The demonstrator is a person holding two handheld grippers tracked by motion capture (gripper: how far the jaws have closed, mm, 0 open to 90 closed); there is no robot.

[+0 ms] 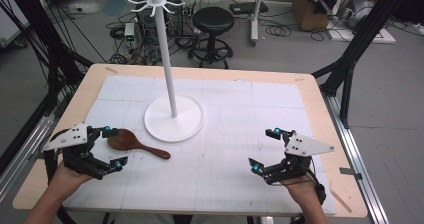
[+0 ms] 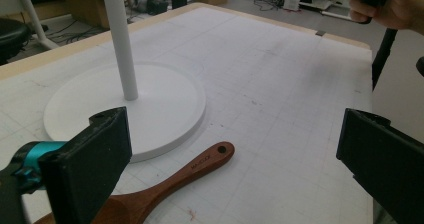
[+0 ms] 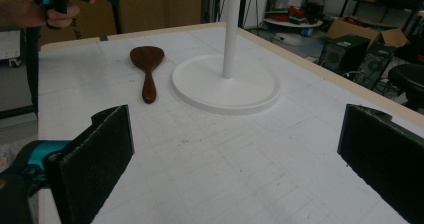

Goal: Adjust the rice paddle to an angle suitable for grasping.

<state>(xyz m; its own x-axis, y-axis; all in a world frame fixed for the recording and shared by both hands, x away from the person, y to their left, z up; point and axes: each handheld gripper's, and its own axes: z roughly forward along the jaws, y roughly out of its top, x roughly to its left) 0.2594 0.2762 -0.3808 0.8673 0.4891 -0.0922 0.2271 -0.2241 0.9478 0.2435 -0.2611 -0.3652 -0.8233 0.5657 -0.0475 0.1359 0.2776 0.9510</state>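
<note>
Left gripper point(image 1: 112, 147) hovers spread wide right by the dark brown wooden spoon point(image 1: 136, 143), which lies flat on the tabletop point(image 1: 240, 134) beside the white hook stand point(image 1: 173, 115). Looks like the approach step; next it needs to drop and pinch the handle. Right gripper point(image 1: 265, 150) waits spread, empty.

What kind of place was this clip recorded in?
Probably a lab or workshop rather than a home: a light wooden table covered by a white gridded mat, loose cables and electronics boxes on the grey floor, a black round stool, and cardboard boxes behind.
</note>
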